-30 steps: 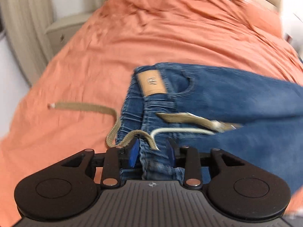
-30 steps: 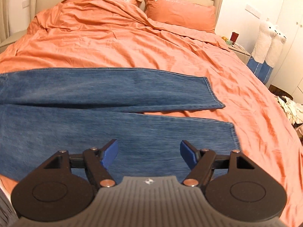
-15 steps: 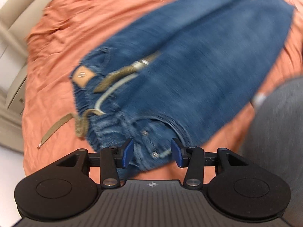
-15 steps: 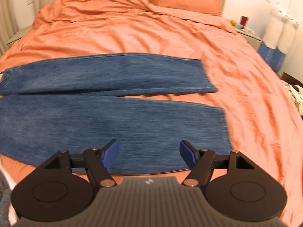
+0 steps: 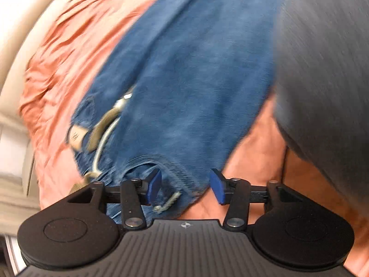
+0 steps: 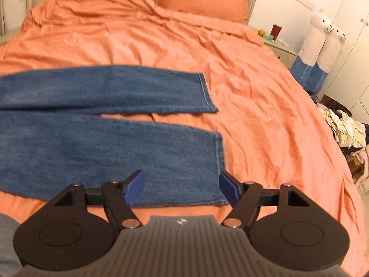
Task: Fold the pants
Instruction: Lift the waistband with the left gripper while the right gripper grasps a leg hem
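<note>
Blue jeans lie flat across an orange bed, both legs side by side with hems to the right. The left wrist view is blurred and shows the waistband end with a tan drawstring and leather patch. My left gripper is open, its blue pads on either side of the waistband corner at the near edge. My right gripper is open and empty, above the near leg close to its hem.
The orange duvet covers the bed, with a pillow at the headboard. A nightstand, two plush llamas and a clothes pile stand at right. Grey fabric of the person's clothing fills the left wrist view's right side.
My left gripper has swung around the waistband toward the near corner and opened wider. My right gripper has drawn back toward the near leg's hem, still open.
</note>
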